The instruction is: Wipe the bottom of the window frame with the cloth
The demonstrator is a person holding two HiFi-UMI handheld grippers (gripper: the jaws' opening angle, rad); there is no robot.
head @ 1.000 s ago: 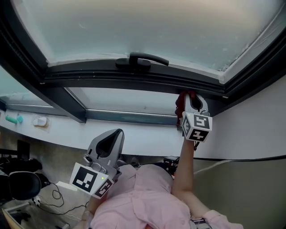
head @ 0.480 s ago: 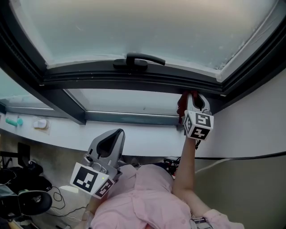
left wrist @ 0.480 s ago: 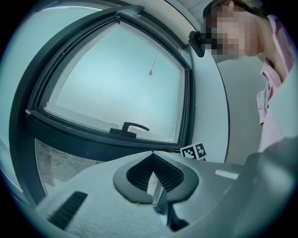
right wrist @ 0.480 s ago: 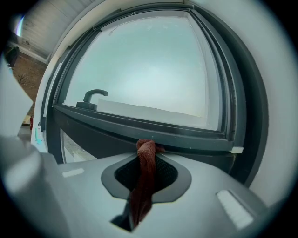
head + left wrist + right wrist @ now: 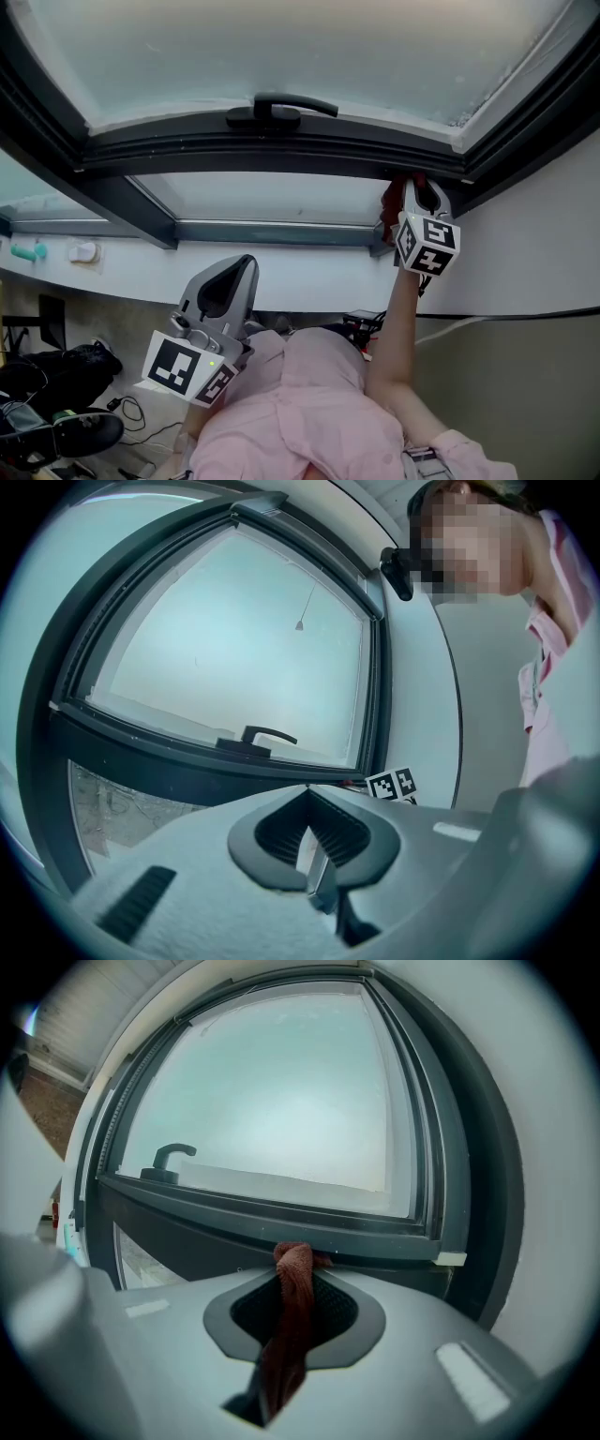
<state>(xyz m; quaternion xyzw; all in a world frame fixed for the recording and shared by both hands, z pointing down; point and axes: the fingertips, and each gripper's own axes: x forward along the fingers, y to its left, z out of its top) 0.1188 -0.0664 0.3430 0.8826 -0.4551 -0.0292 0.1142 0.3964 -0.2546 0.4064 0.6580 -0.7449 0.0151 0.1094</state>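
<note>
The cloth (image 5: 292,1274) is a dark red, soft, ribbed-looking fabric, twisted into a narrow rope with a rounded, knot-like bunch at its far end. Its long axis runs along the right tongs (image 5: 419,187), from deep in their throat out past the tips, and the bunched end points at the window frame (image 5: 281,155). The right tongs are pinching the cloth between their grey moulded jaws. The bunch pokes out just beyond the tips and meets the frame's bottom rail, close to the right corner where the rail joins the upright.

The frame is dark grey, smooth metal with stepped ledges. It surrounds a pale, frosted pane (image 5: 281,47). A dark lever handle (image 5: 277,108) sits on the bottom rail, well to the left of the cloth. Below the rail lies a second, lower pane (image 5: 262,202).

The left tongs (image 5: 307,794) are pressed together at the tips, with nothing between them. They are held low and near, beside the person's pink shirt (image 5: 300,403), well apart from the frame. A black-and-white marker cube (image 5: 427,246) sits behind the right tongs.
</note>
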